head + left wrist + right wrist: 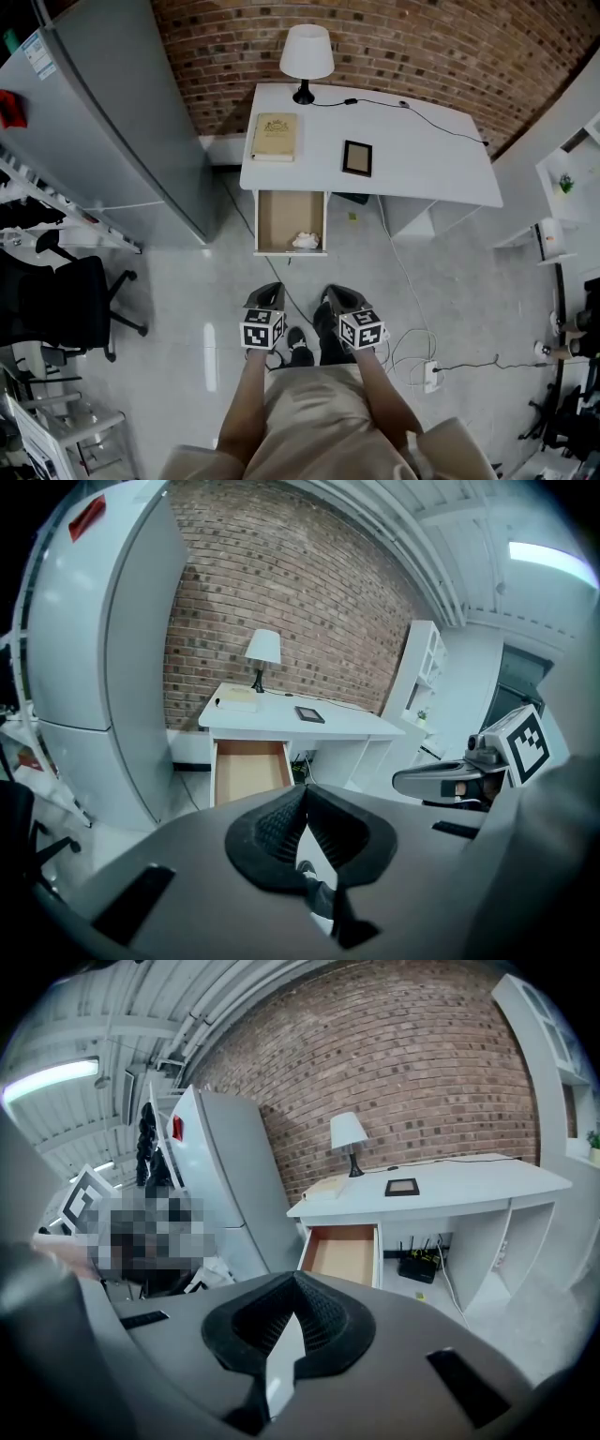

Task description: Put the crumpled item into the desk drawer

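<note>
Grey left gripper (pixel 267 292) and grey right gripper (pixel 337 296) have jaws together, empty; ahead of them, only the head view reveals crumpled white paper (pixel 306 241) inside the open wooden desk drawer (pixel 262 220).

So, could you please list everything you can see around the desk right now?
desk: 1, white, against the brick wall
drawer: 1, wood-lined, open under the desk's left end
crumpled item: 1, white, inside the drawer near its front
lamp: 1, white shade, black base, back of desk
book: 1, cream, on the desk above the drawer
frame: 1, dark, flat mid-desk
fridge: 1, grey, left of the desk
chair: 1, black, far left on the floor
power strip: 1, white, on the floor at right
left claw: 1, grey, shut, empty, short of the drawer
right claw: 1, grey, shut, empty, beside the left
</note>
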`<state>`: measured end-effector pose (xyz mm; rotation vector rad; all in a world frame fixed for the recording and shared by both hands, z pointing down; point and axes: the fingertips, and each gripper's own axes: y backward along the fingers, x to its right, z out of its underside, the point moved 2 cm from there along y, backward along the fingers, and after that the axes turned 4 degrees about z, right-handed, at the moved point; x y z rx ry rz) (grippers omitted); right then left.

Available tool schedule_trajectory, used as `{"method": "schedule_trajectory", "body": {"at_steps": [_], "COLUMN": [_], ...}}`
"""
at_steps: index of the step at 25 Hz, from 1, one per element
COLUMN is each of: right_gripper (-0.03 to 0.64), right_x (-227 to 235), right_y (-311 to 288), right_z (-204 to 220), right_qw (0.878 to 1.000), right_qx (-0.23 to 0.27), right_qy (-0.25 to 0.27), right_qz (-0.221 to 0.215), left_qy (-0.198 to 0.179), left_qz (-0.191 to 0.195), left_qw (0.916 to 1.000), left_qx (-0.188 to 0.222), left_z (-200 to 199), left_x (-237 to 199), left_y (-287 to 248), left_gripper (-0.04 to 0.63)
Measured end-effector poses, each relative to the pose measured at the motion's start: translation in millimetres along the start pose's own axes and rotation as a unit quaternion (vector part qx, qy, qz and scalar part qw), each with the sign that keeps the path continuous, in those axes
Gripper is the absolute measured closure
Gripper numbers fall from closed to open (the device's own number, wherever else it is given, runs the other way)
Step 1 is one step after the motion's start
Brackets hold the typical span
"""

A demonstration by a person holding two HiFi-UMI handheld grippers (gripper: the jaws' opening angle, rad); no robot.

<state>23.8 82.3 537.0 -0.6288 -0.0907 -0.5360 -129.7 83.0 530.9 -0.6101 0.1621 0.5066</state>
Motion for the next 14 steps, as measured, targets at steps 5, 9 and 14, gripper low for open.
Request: {"method": "schedule_trajectory", "body": {"at_steps": [5, 9, 14], "right_gripper": [0.592, 0.592, 0.592], "right_x": [13, 19, 29], "right_y": [0, -5, -6], "right_z": [-2, -3, -7], "right_qw": [1.000, 1.000, 1.000], "right_qx": [0.002, 0.008, 0.009], "right_qy": [-0.009, -0.016, -0.015], "right_qz": [-0.004, -0.004, -0.005], "left_qy": [-0.008, -0.017, -0.018], "left_qz": [0.004, 0.005, 0.002], "left_qw": [1.0000, 0.9998, 0.9998], "left_qx": [-0.001, -0.004, 0.001], "left_z": [-3, -3, -13], "left_x": [11, 12, 15], "left_y": [-10, -16, -24], "left_gripper": [0.578, 0.578, 0.578]}}
